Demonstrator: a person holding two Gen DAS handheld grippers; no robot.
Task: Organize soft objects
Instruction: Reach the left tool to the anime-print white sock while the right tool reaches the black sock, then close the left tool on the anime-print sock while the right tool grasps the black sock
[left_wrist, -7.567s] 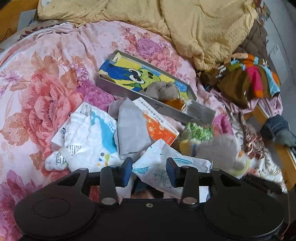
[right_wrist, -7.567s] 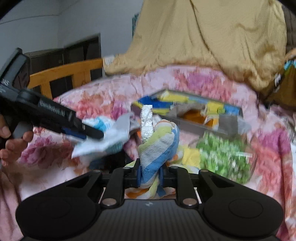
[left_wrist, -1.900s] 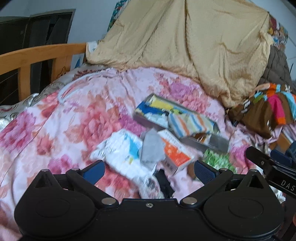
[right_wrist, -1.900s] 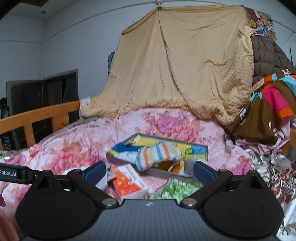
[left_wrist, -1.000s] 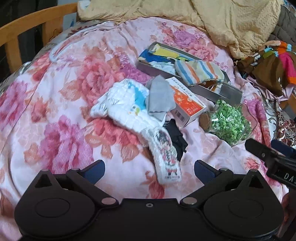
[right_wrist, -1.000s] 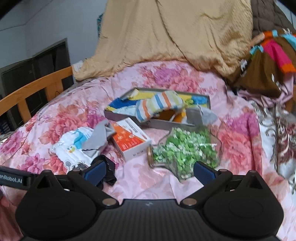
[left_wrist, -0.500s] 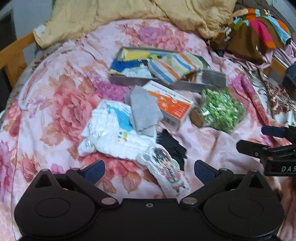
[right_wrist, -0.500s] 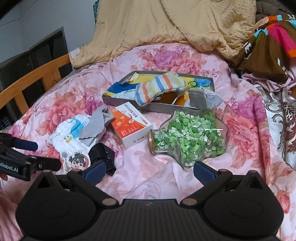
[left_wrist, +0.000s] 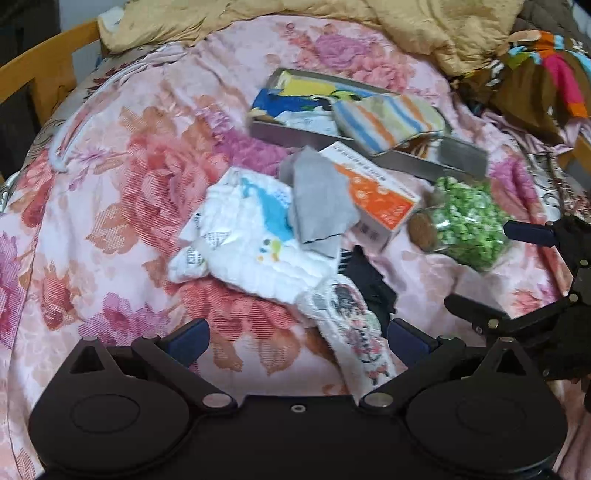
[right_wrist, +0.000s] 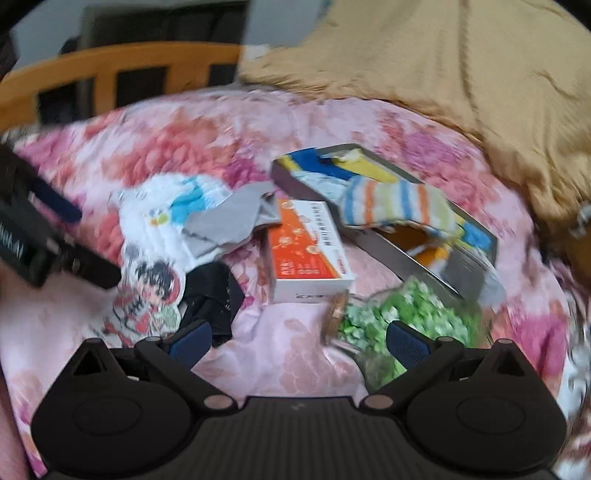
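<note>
A grey metal tray on the floral bedspread holds a striped sock and other cloths. In front of it lie a white towel with blue print, a grey cloth, a black cloth and a white cartoon-print cloth. My left gripper is open just above the cartoon cloth, holding nothing. My right gripper is open over bare bedspread, near the black cloth. The right wrist view is blurred.
An orange and white box and a corked glass jar of green pieces lie by the tray. A yellow blanket and colourful clothes are piled behind. A wooden bed rail runs along the left.
Both grippers, open and holding nothing, have dropped closer to the bed. The right one swung left toward the black cloth. The striped sock lay in my right gripper 7.6 s ago and now rests on the tray.
</note>
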